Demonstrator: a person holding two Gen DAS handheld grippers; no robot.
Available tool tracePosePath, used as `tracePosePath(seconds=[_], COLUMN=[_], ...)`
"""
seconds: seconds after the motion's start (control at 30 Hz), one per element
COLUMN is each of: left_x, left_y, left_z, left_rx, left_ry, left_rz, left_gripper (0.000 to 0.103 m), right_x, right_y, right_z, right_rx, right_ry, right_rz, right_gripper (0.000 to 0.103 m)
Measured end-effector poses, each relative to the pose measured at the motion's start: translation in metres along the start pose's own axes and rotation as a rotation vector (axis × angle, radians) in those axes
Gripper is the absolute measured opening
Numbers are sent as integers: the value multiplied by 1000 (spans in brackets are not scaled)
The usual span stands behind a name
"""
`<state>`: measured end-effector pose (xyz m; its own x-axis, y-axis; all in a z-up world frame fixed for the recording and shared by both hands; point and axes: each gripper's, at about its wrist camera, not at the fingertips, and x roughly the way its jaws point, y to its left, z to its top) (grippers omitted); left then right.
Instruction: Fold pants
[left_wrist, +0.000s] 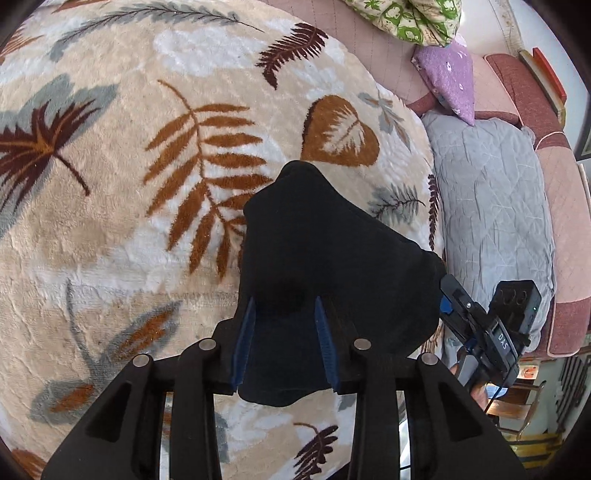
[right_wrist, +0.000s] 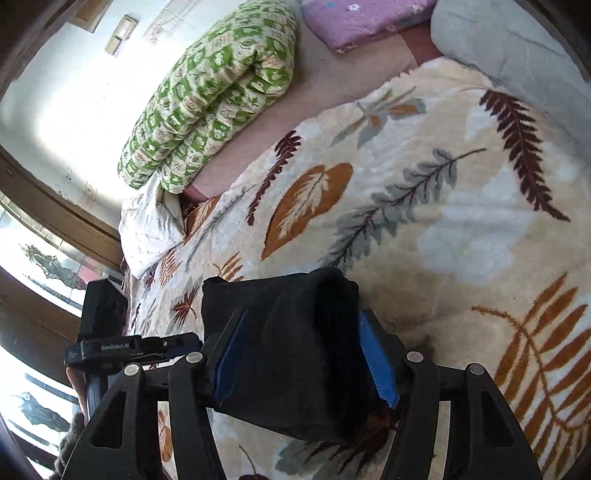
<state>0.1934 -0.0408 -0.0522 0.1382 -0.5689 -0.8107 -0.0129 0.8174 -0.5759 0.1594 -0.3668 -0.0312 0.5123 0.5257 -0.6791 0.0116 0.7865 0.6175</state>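
The black pants (left_wrist: 332, 240) lie as a folded bundle on the leaf-patterned plush blanket (left_wrist: 147, 240). My left gripper (left_wrist: 285, 301) straddles the near end of the bundle. Its blue pads (left_wrist: 244, 343) stand a little apart with black cloth filling the gap, and I see no squeeze on it. My right gripper (right_wrist: 303, 314) straddles the other end of the pants (right_wrist: 295, 369). Its jaws are wide, and the blue pads (right_wrist: 378, 363) show their faces on either side of the cloth. Each gripper shows at the edge of the other's view: the right gripper's body (left_wrist: 480, 325) and the left gripper's body (right_wrist: 110, 347).
The blanket (right_wrist: 443, 203) covers a bed. A grey quilted pillow (left_wrist: 491, 206), a purple pillow (left_wrist: 448, 74) and a rolled green-patterned quilt (right_wrist: 214, 92) lie toward the head. A white cushion (right_wrist: 147, 225) sits by the window side. A chair (left_wrist: 524, 402) stands off the bed edge.
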Motion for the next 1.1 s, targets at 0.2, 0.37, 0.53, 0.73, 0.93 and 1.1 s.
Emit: tracePosePath(seconds=[0.2,0.37,0.53,0.73,0.93,1.1], left_x=[16,19,10,9,7,27], left_y=[-2,-1,-7,-10,1,-4], left_z=[3,6,4,-4,-2,4], left_rx=[-7,-12,4,63,66,58], left_ry=[18,27,18,28,-12,-2], left_rz=[23,26,8,66,116,47], left_gripper=[31,31,31,46,57,66], right_x=[25,37,35,23,23,32], right_y=[-28,-53,-48,-46,-38,-34], right_z=[-1,-7,-6,-4,-8,-5], right_rx=[52,52,23,57,13,2], right_ry=[15,14,6,50,115,134], right_rz=[15,-3,-7,107,116,120], right_gripper=[62,58,61,63,69,69])
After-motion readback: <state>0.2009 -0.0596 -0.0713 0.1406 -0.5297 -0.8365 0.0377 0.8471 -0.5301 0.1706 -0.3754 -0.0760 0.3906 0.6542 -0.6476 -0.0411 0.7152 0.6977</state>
